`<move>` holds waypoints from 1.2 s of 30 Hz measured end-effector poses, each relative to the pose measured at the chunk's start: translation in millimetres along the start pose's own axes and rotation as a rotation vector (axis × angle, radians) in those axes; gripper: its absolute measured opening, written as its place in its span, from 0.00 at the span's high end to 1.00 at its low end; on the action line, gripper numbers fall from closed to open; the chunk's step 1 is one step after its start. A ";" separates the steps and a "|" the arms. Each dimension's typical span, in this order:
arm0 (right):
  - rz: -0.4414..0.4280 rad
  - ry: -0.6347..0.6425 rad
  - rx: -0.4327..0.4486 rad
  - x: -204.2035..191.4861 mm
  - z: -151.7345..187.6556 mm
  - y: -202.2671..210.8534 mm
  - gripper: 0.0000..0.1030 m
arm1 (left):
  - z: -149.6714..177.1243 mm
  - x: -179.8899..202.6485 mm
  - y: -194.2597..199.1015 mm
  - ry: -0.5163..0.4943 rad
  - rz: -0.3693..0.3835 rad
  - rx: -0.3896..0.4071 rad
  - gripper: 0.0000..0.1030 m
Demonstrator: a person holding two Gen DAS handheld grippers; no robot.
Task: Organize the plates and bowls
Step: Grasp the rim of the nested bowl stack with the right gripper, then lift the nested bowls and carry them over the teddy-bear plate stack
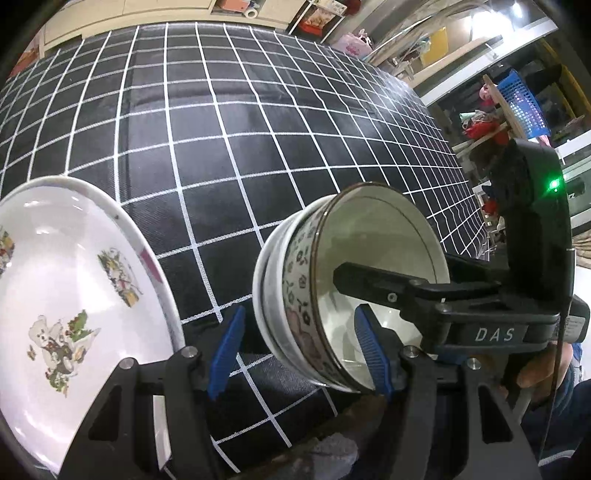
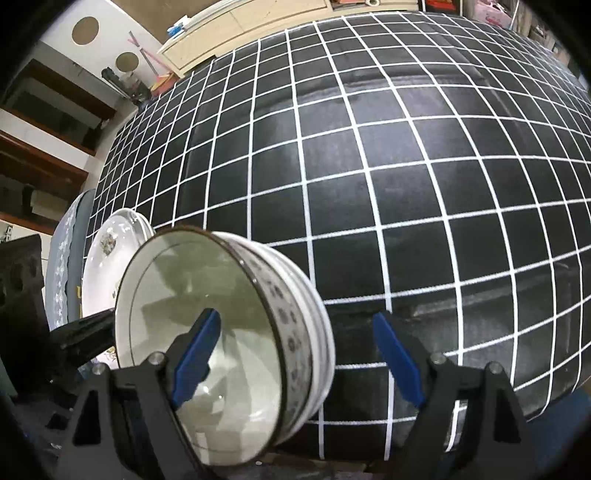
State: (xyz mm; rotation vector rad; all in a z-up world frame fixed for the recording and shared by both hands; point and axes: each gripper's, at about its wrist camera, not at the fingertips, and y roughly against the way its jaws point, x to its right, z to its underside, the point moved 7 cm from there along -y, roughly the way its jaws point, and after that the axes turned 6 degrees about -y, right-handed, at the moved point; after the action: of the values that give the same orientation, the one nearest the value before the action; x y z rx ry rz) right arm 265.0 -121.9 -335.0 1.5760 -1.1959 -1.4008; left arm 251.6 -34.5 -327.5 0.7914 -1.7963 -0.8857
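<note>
A stack of patterned bowls point(image 1: 306, 295) stands near the table's front edge, also seen in the right wrist view point(image 2: 295, 332). My left gripper point(image 1: 306, 350) is open, its jaws straddling the wall of the stack. My right gripper point(image 2: 299, 354) is open too, one finger inside the top bowl and one outside; its body shows in the left wrist view point(image 1: 480, 295). A white plate with flower prints point(image 1: 74, 295) lies left of the bowls, also seen in the right wrist view point(image 2: 107, 266).
The table carries a black cloth with a white grid point(image 1: 258, 129). Its front edge runs just below both grippers. Shelves and clutter point(image 1: 517, 99) stand beyond the right edge, a cabinet point(image 2: 240, 22) beyond the far edge.
</note>
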 end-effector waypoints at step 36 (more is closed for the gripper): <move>-0.072 -0.187 -0.112 -11.1 6.9 -14.4 0.25 | -10.2 28.8 -21.5 0.032 -0.108 -0.050 0.37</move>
State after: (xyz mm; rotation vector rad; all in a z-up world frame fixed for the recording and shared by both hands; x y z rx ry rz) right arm 260.9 -106.3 -345.7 1.4487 -1.1557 -1.6624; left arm 254.1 -71.8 -329.3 0.8723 -1.7099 -0.9794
